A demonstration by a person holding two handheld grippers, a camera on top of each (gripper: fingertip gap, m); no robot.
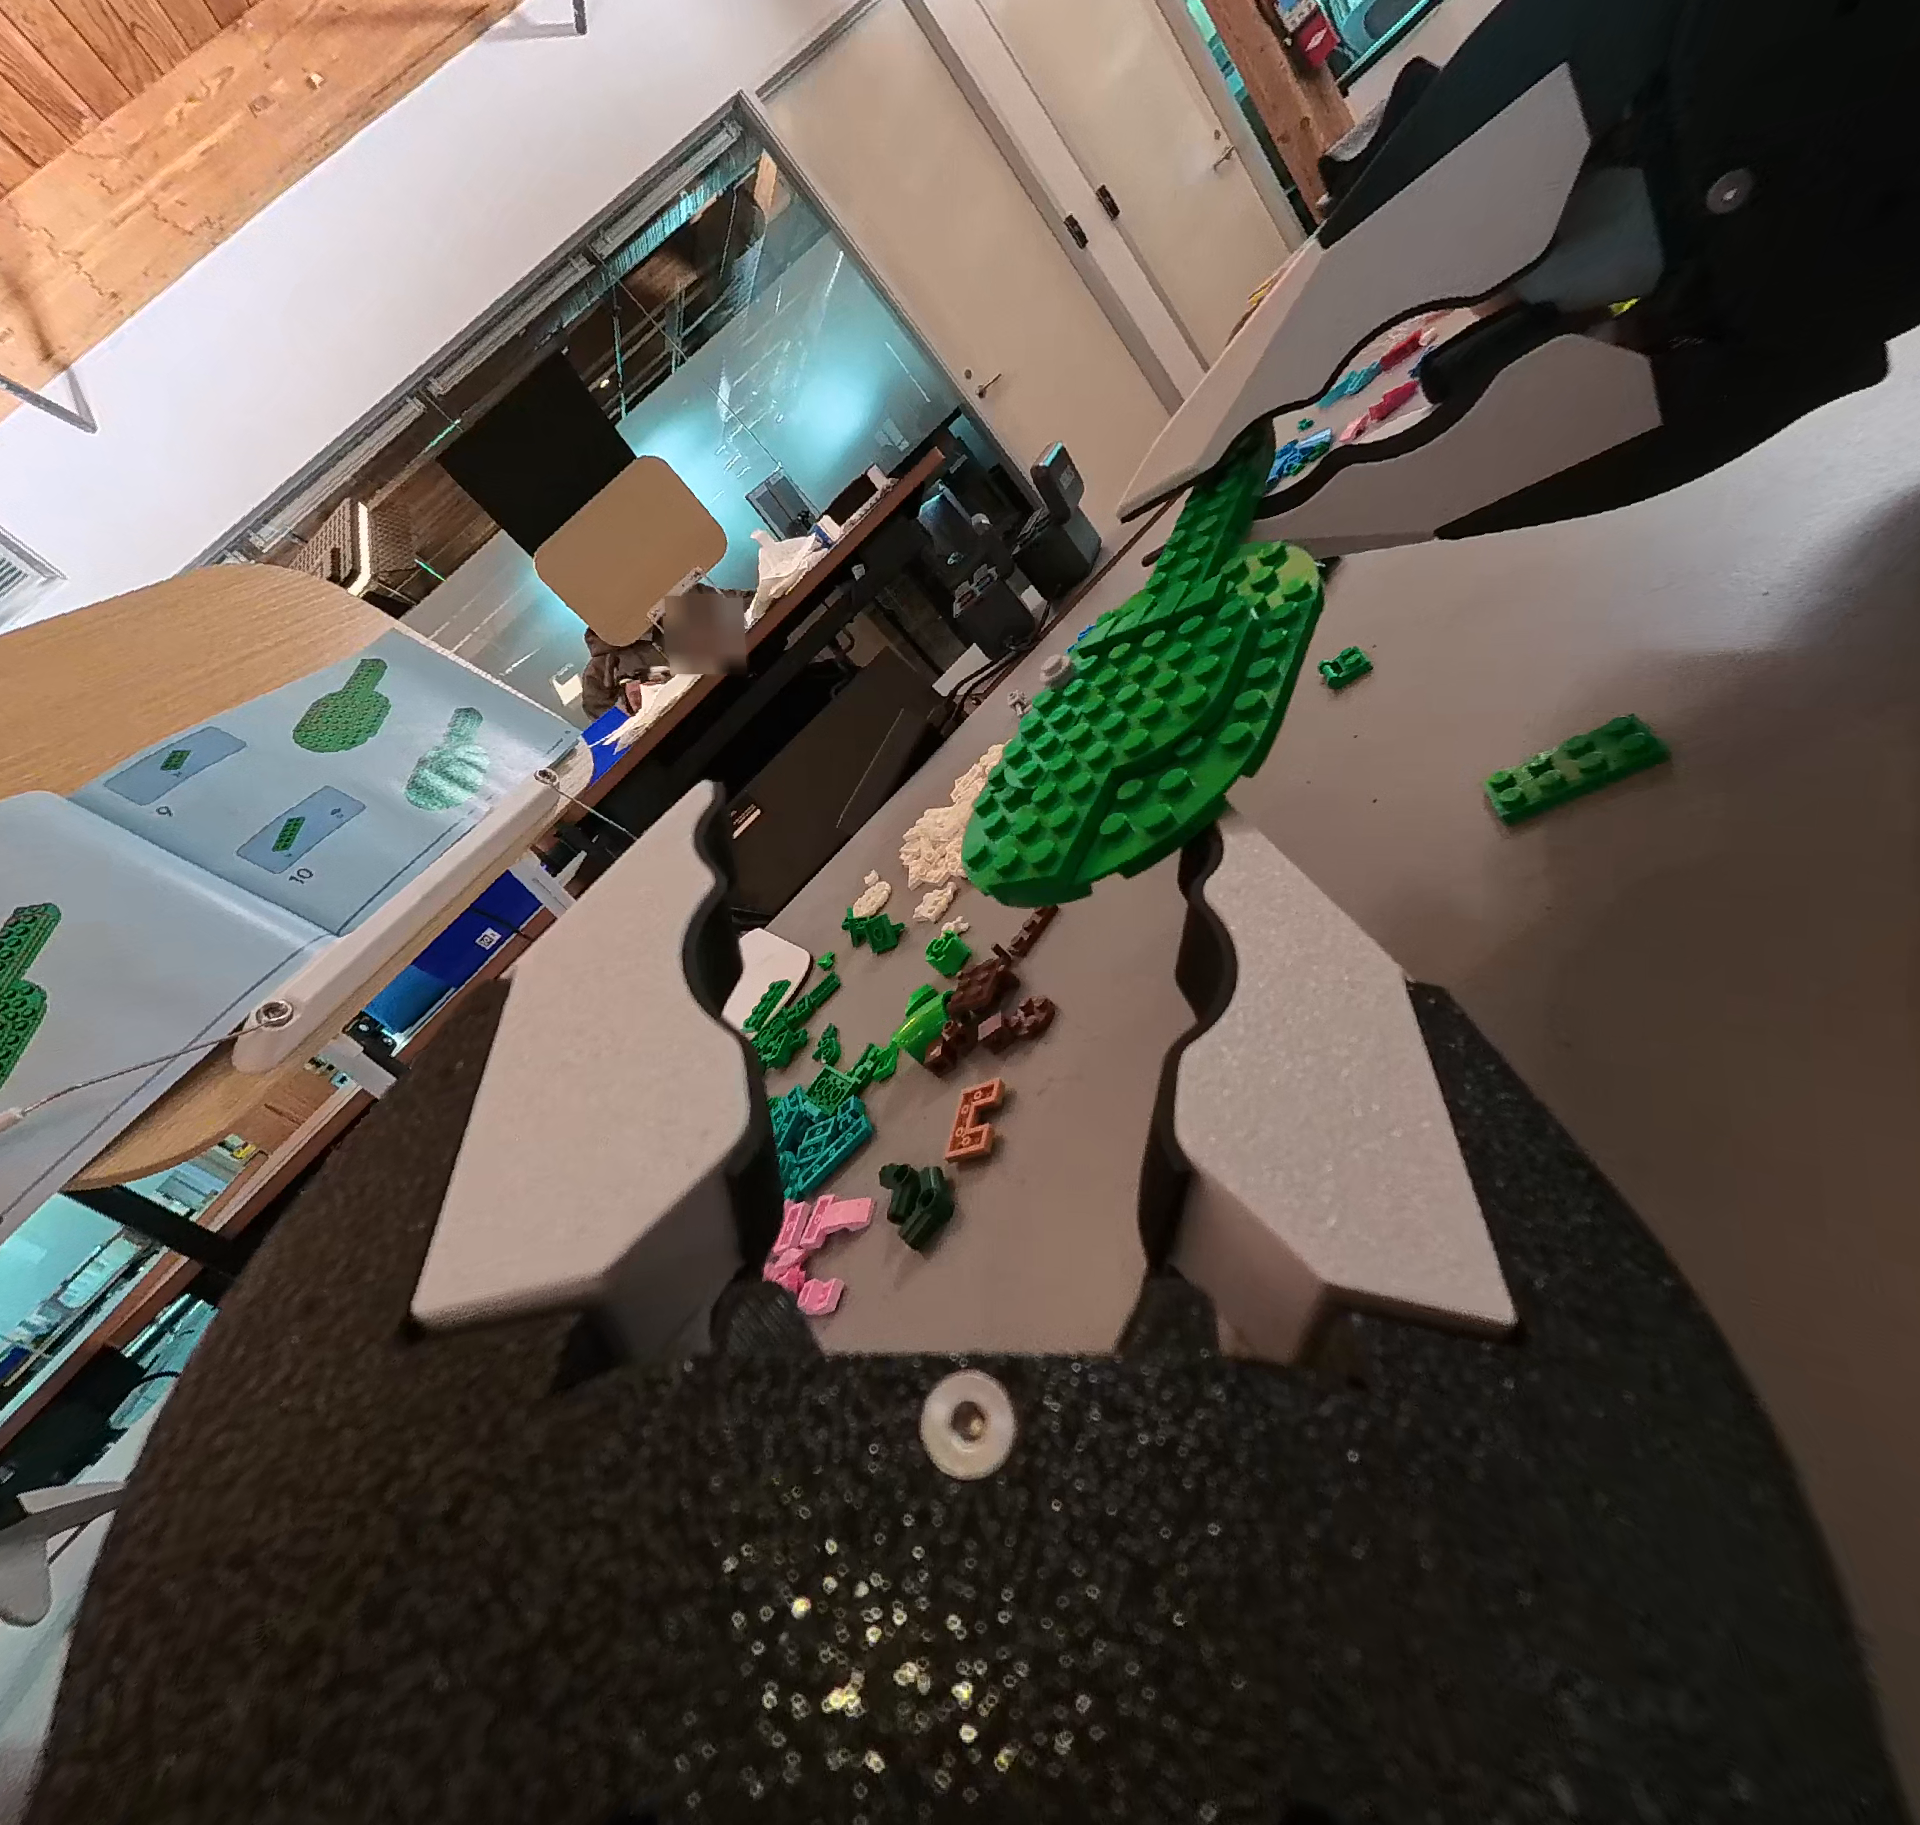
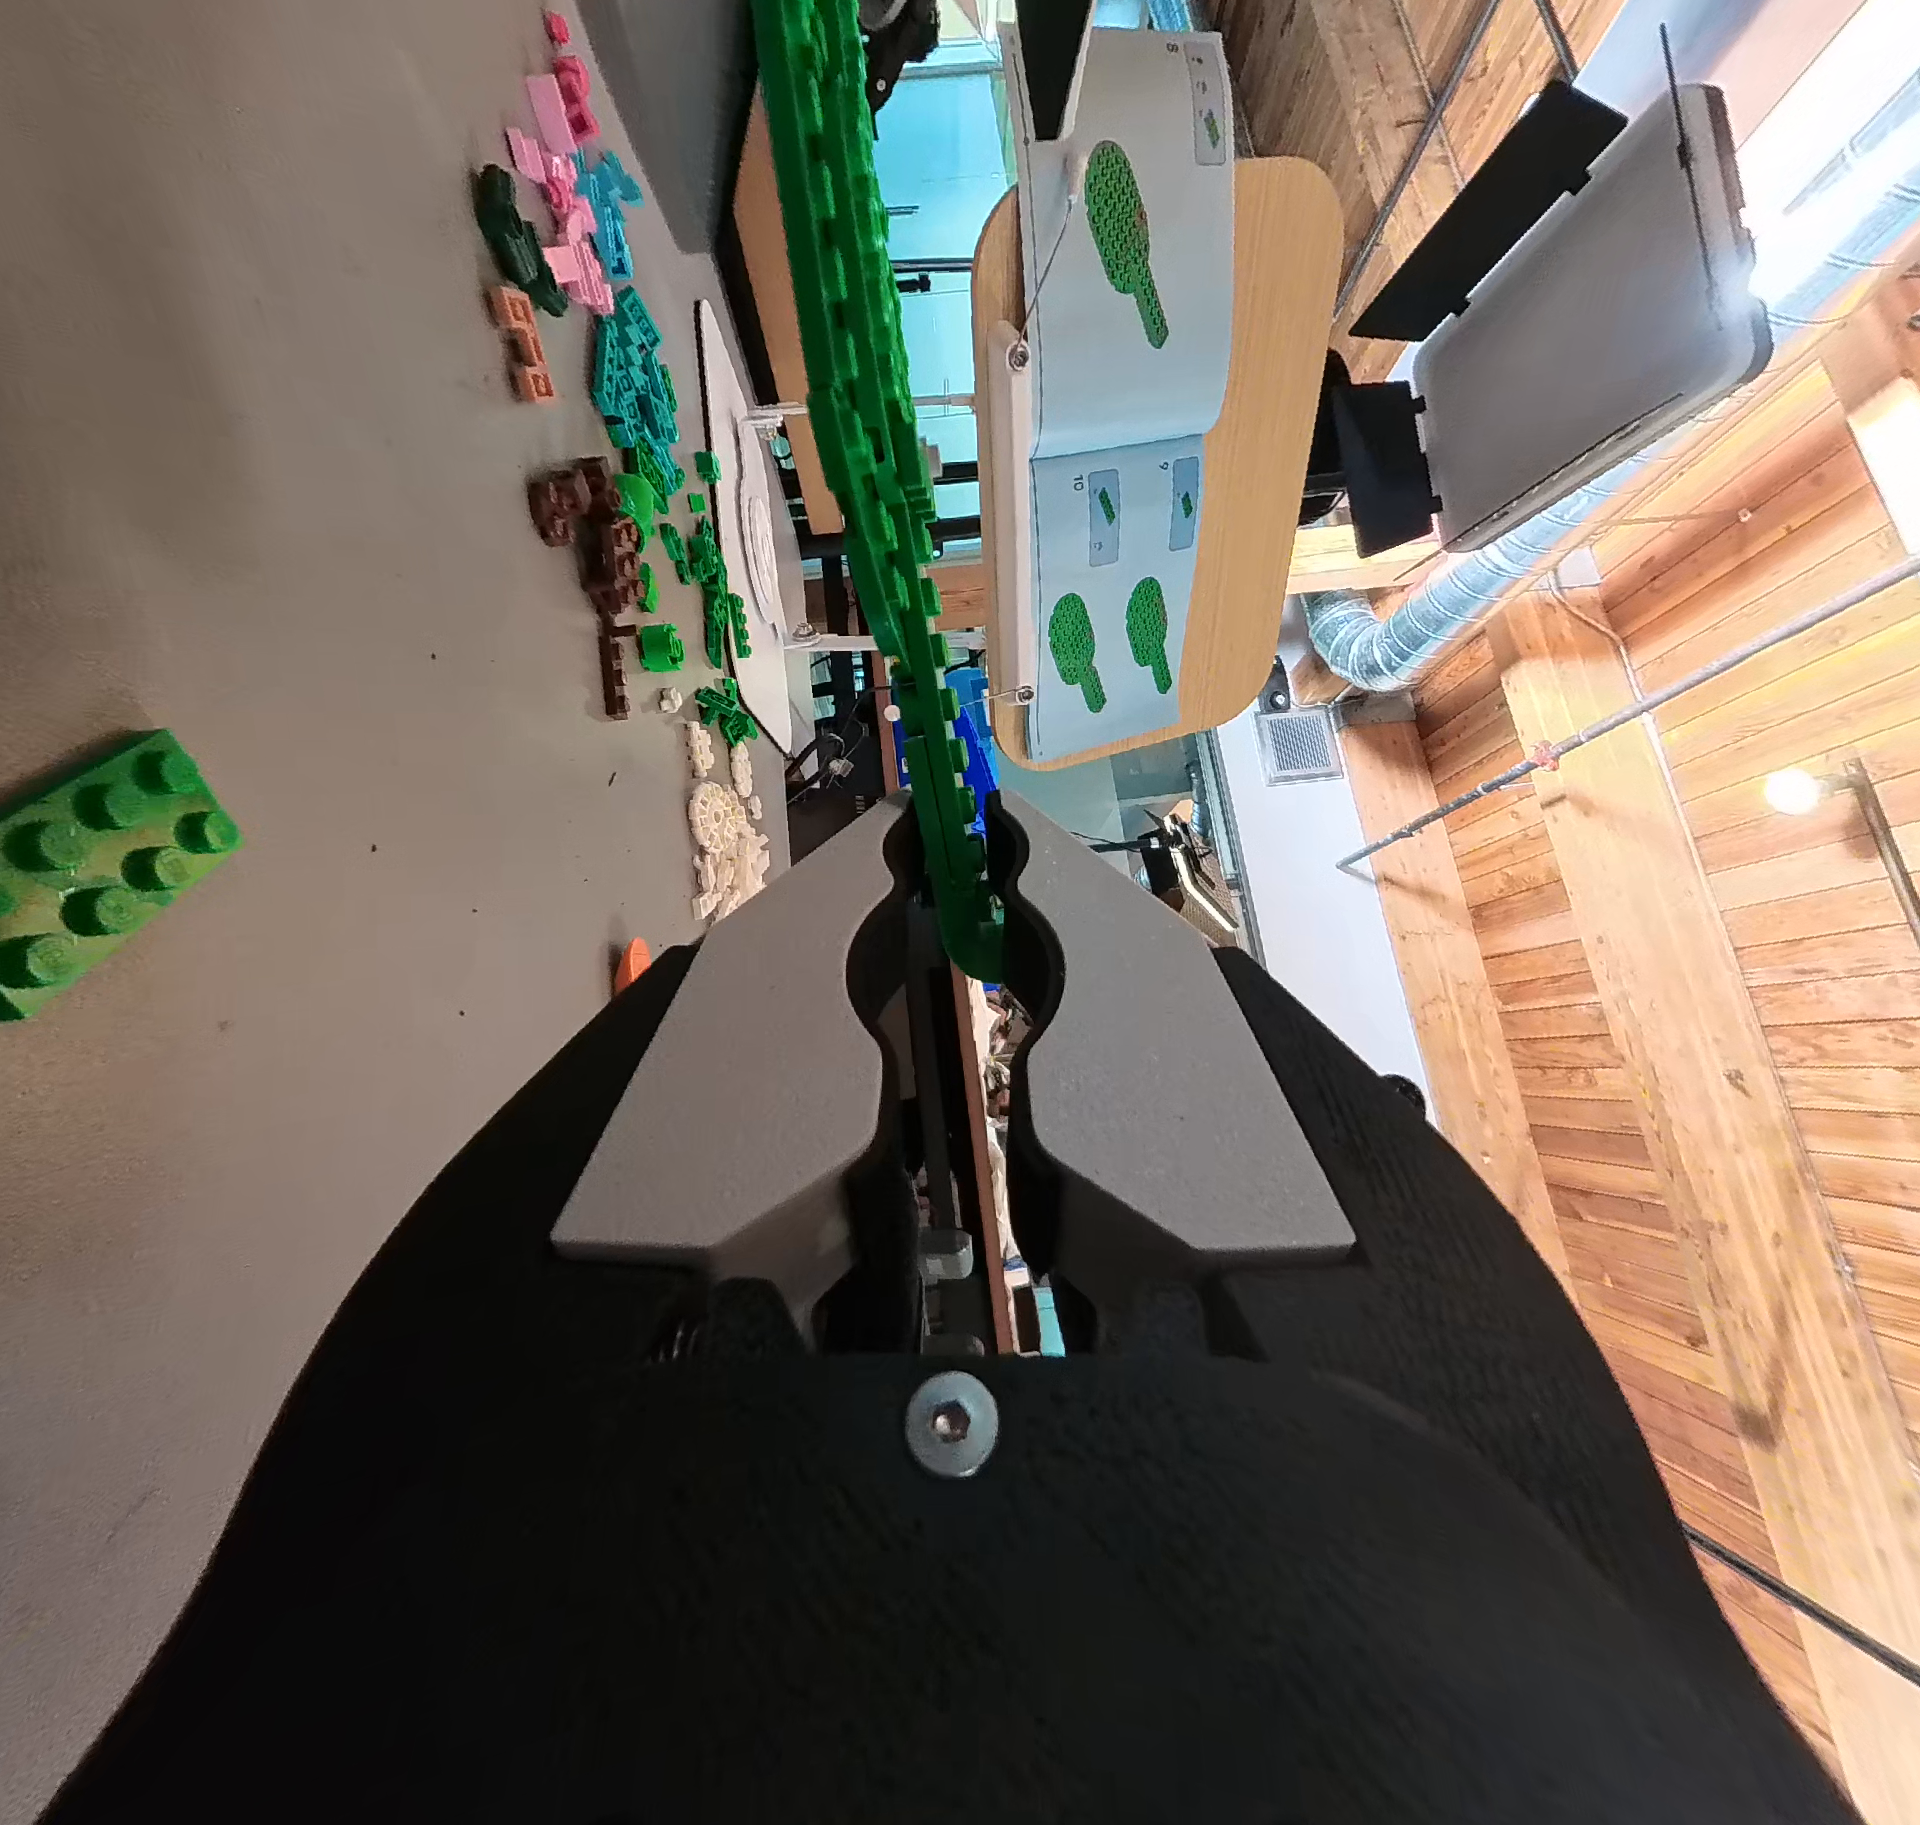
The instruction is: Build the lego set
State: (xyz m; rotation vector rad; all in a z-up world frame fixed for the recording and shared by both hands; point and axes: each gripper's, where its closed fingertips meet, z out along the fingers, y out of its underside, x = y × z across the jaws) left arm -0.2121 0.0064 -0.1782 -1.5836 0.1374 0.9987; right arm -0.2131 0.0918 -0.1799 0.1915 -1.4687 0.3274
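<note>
While the right claw (image 2: 951,840) pinches the big green studded brick plate (image 1: 1143,726) off the grey counter (image 1: 1662,944), left claw (image 1: 951,840) gapes wide and empty, loose pieces unsorted

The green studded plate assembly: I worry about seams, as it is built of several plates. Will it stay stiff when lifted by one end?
Probably fairly stiff: the green plate assembly hangs level from the right tool, which is clamped on its narrow end. The overlapping layers likely brace the seams. Pressing its free end might pop them.

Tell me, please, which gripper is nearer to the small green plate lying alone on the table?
Right. The right gripper holds the big green plate assembly close beside that small plate; the left gripper is farther back.
</note>
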